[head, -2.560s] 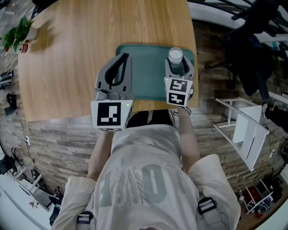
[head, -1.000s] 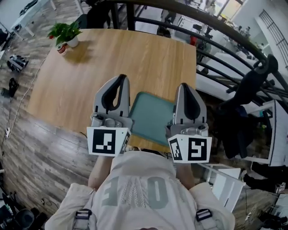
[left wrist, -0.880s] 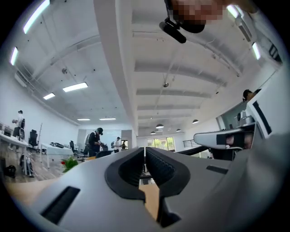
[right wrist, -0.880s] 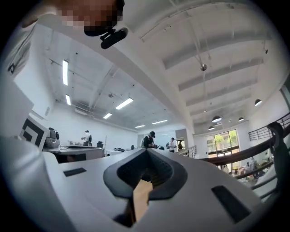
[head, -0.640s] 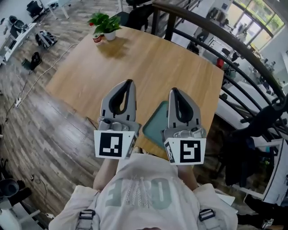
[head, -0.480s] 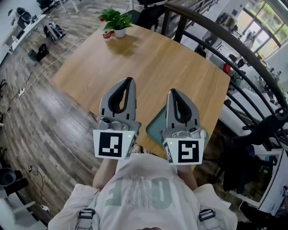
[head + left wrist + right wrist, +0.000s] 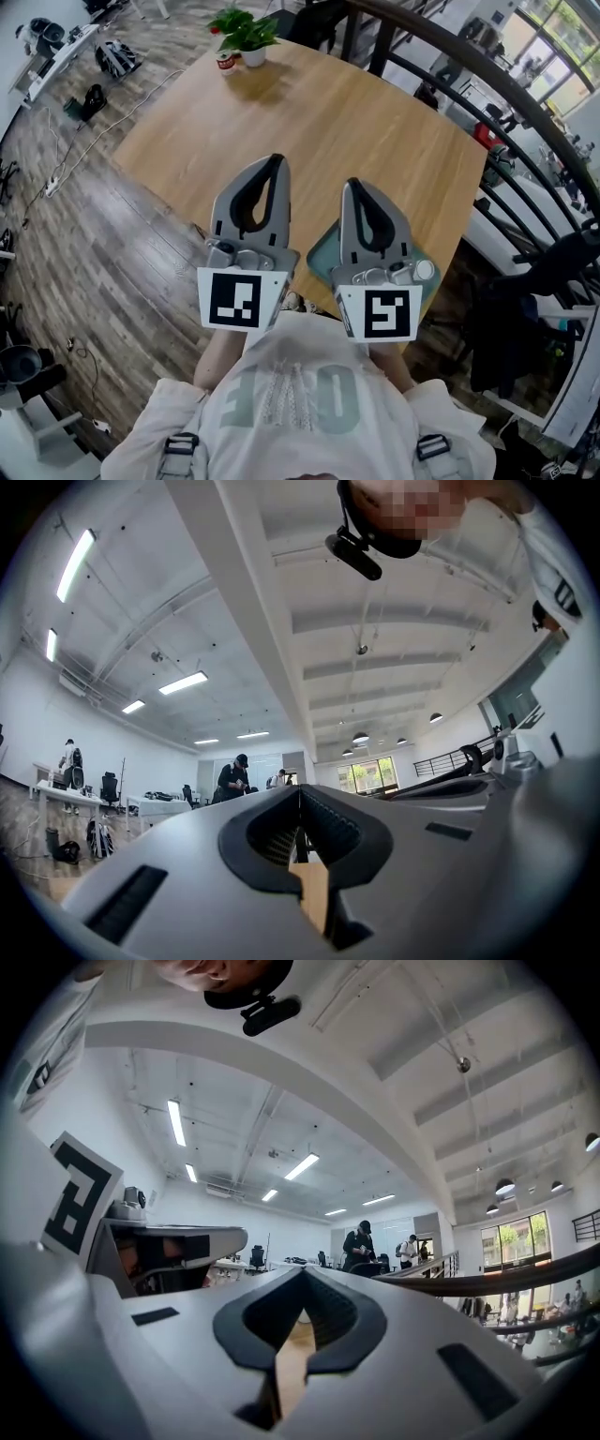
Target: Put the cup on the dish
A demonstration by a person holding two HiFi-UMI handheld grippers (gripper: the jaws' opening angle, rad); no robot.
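In the head view both grippers are held up side by side close to my chest, pointing out over the wooden table (image 7: 328,112). My left gripper (image 7: 275,161) is shut with nothing in it, and its tips meet in the left gripper view (image 7: 300,791). My right gripper (image 7: 351,185) is also shut and empty, as the right gripper view (image 7: 302,1272) shows. A strip of the green dish (image 7: 321,261) shows between and below the two grippers at the table's near edge. The cup is hidden from every view.
A potted plant (image 7: 246,33) stands at the table's far corner. A dark railing (image 7: 487,112) runs along the right. Wood floor with cables and a bag (image 7: 112,58) lies to the left. Both gripper views look up at a ceiling and a distant office.
Earlier my right gripper was at a white cup on the green dish. Both grippers have since lifted back to my chest, the view has turned, and the cup is out of sight.
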